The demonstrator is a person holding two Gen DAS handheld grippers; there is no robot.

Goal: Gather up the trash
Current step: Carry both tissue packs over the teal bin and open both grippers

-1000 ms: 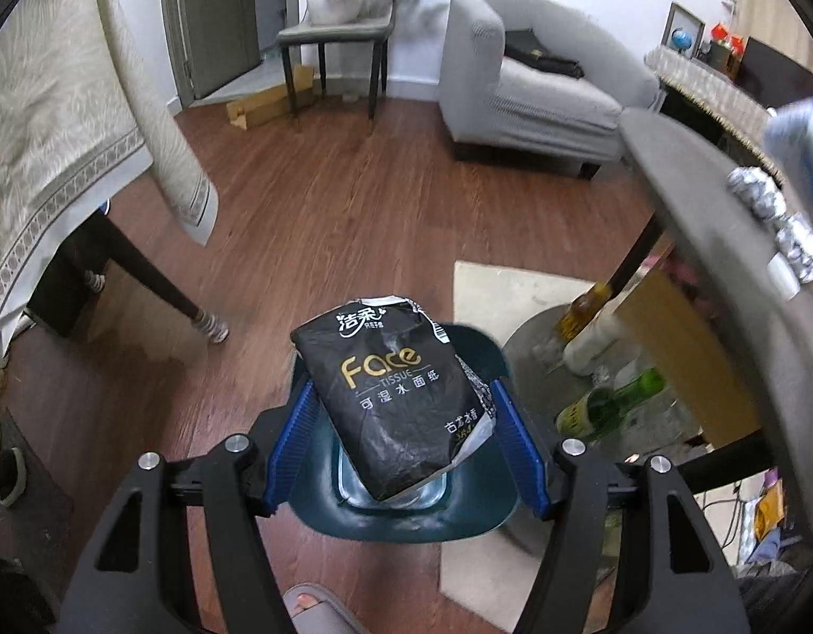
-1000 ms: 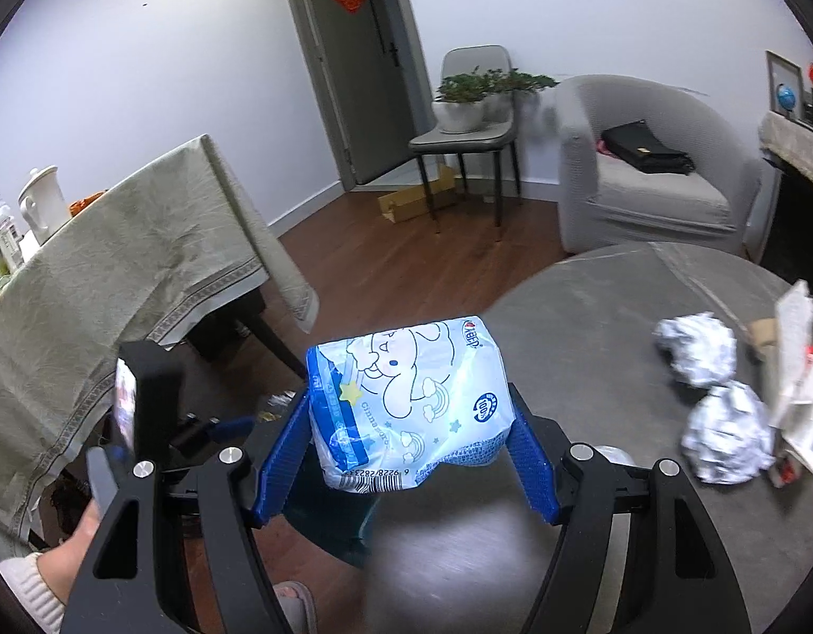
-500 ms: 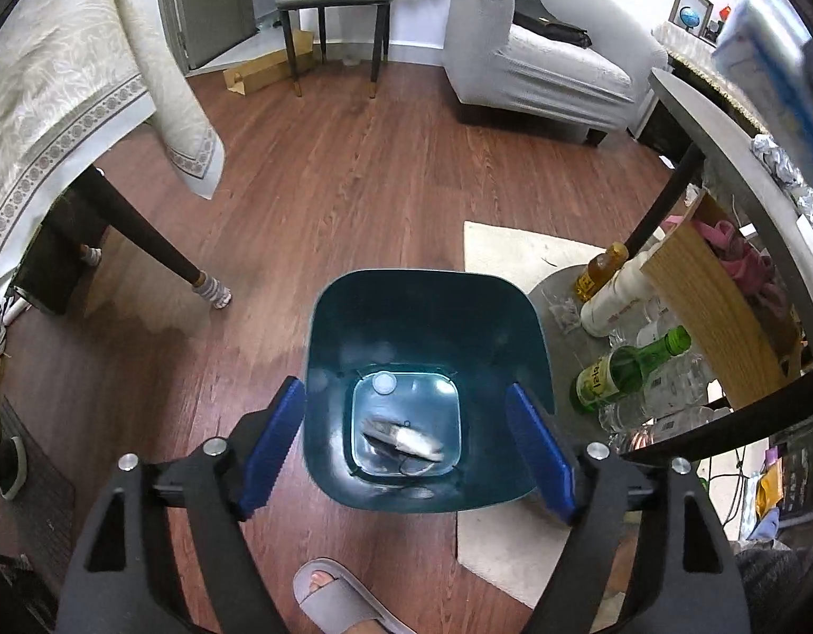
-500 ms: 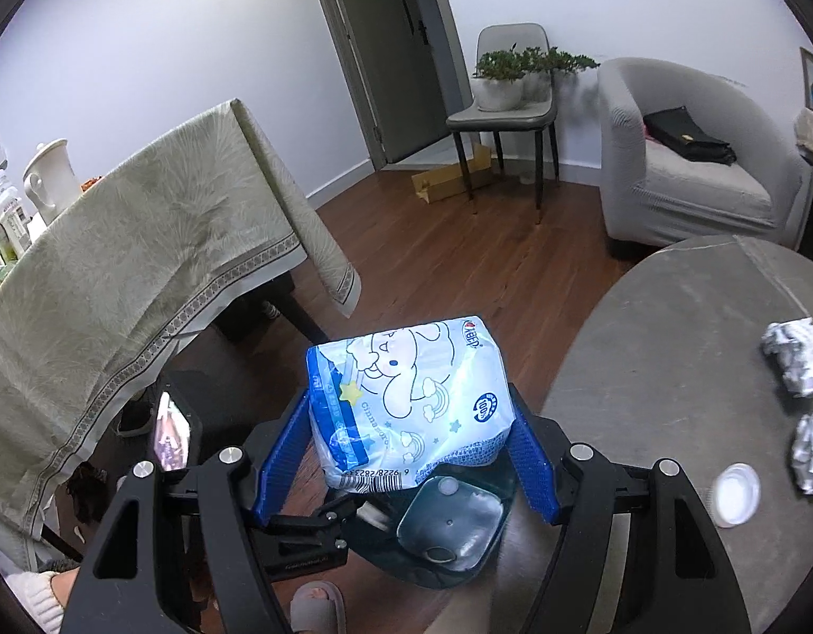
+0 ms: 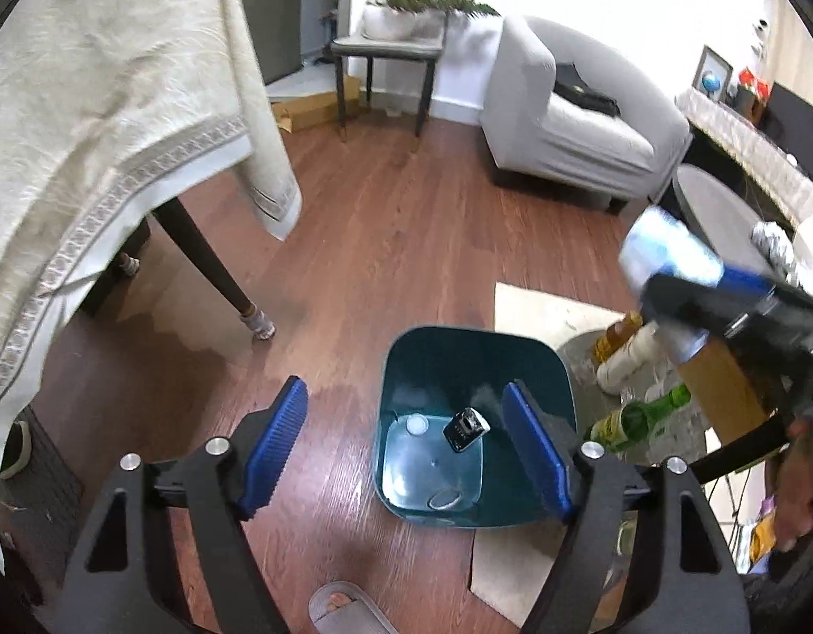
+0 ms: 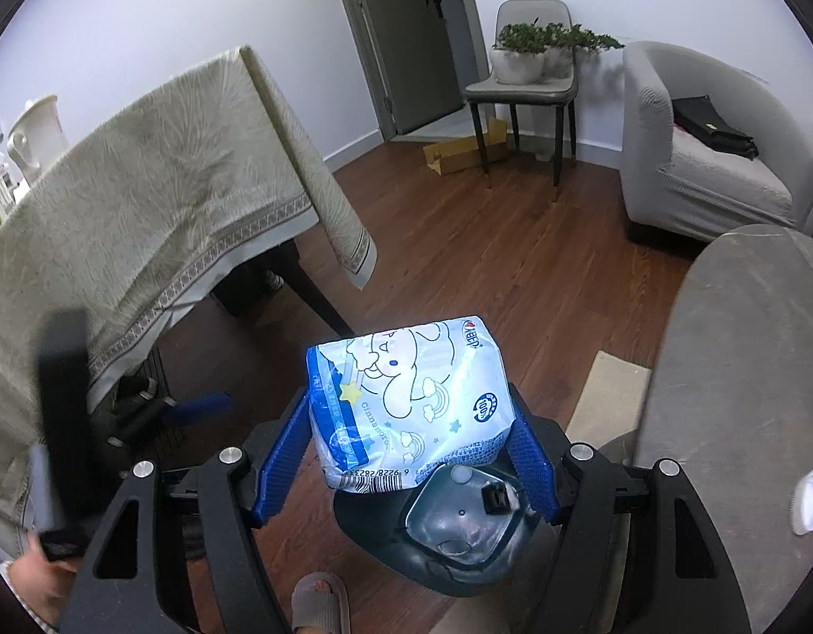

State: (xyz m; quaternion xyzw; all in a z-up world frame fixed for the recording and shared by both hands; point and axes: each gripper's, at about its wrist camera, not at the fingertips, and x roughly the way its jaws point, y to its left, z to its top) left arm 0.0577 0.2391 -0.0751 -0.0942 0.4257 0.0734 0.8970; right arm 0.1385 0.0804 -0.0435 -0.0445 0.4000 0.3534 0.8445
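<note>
A wood floor (image 5: 406, 222) fills the middle of both views, with a cloth-draped tabletop (image 5: 89, 121) at upper left and a grey armchair (image 5: 570, 127) at upper right. The left tongs (image 5: 406, 449) gape empty above the teal bin (image 5: 475, 359) at lower centre, where a black packet (image 5: 464, 429) lies inside. The right tongs (image 6: 406, 454) pinch a blue tissue pack (image 6: 406, 401) over that bin, beside a round grey tabletop (image 6: 734, 370) at right.
</note>
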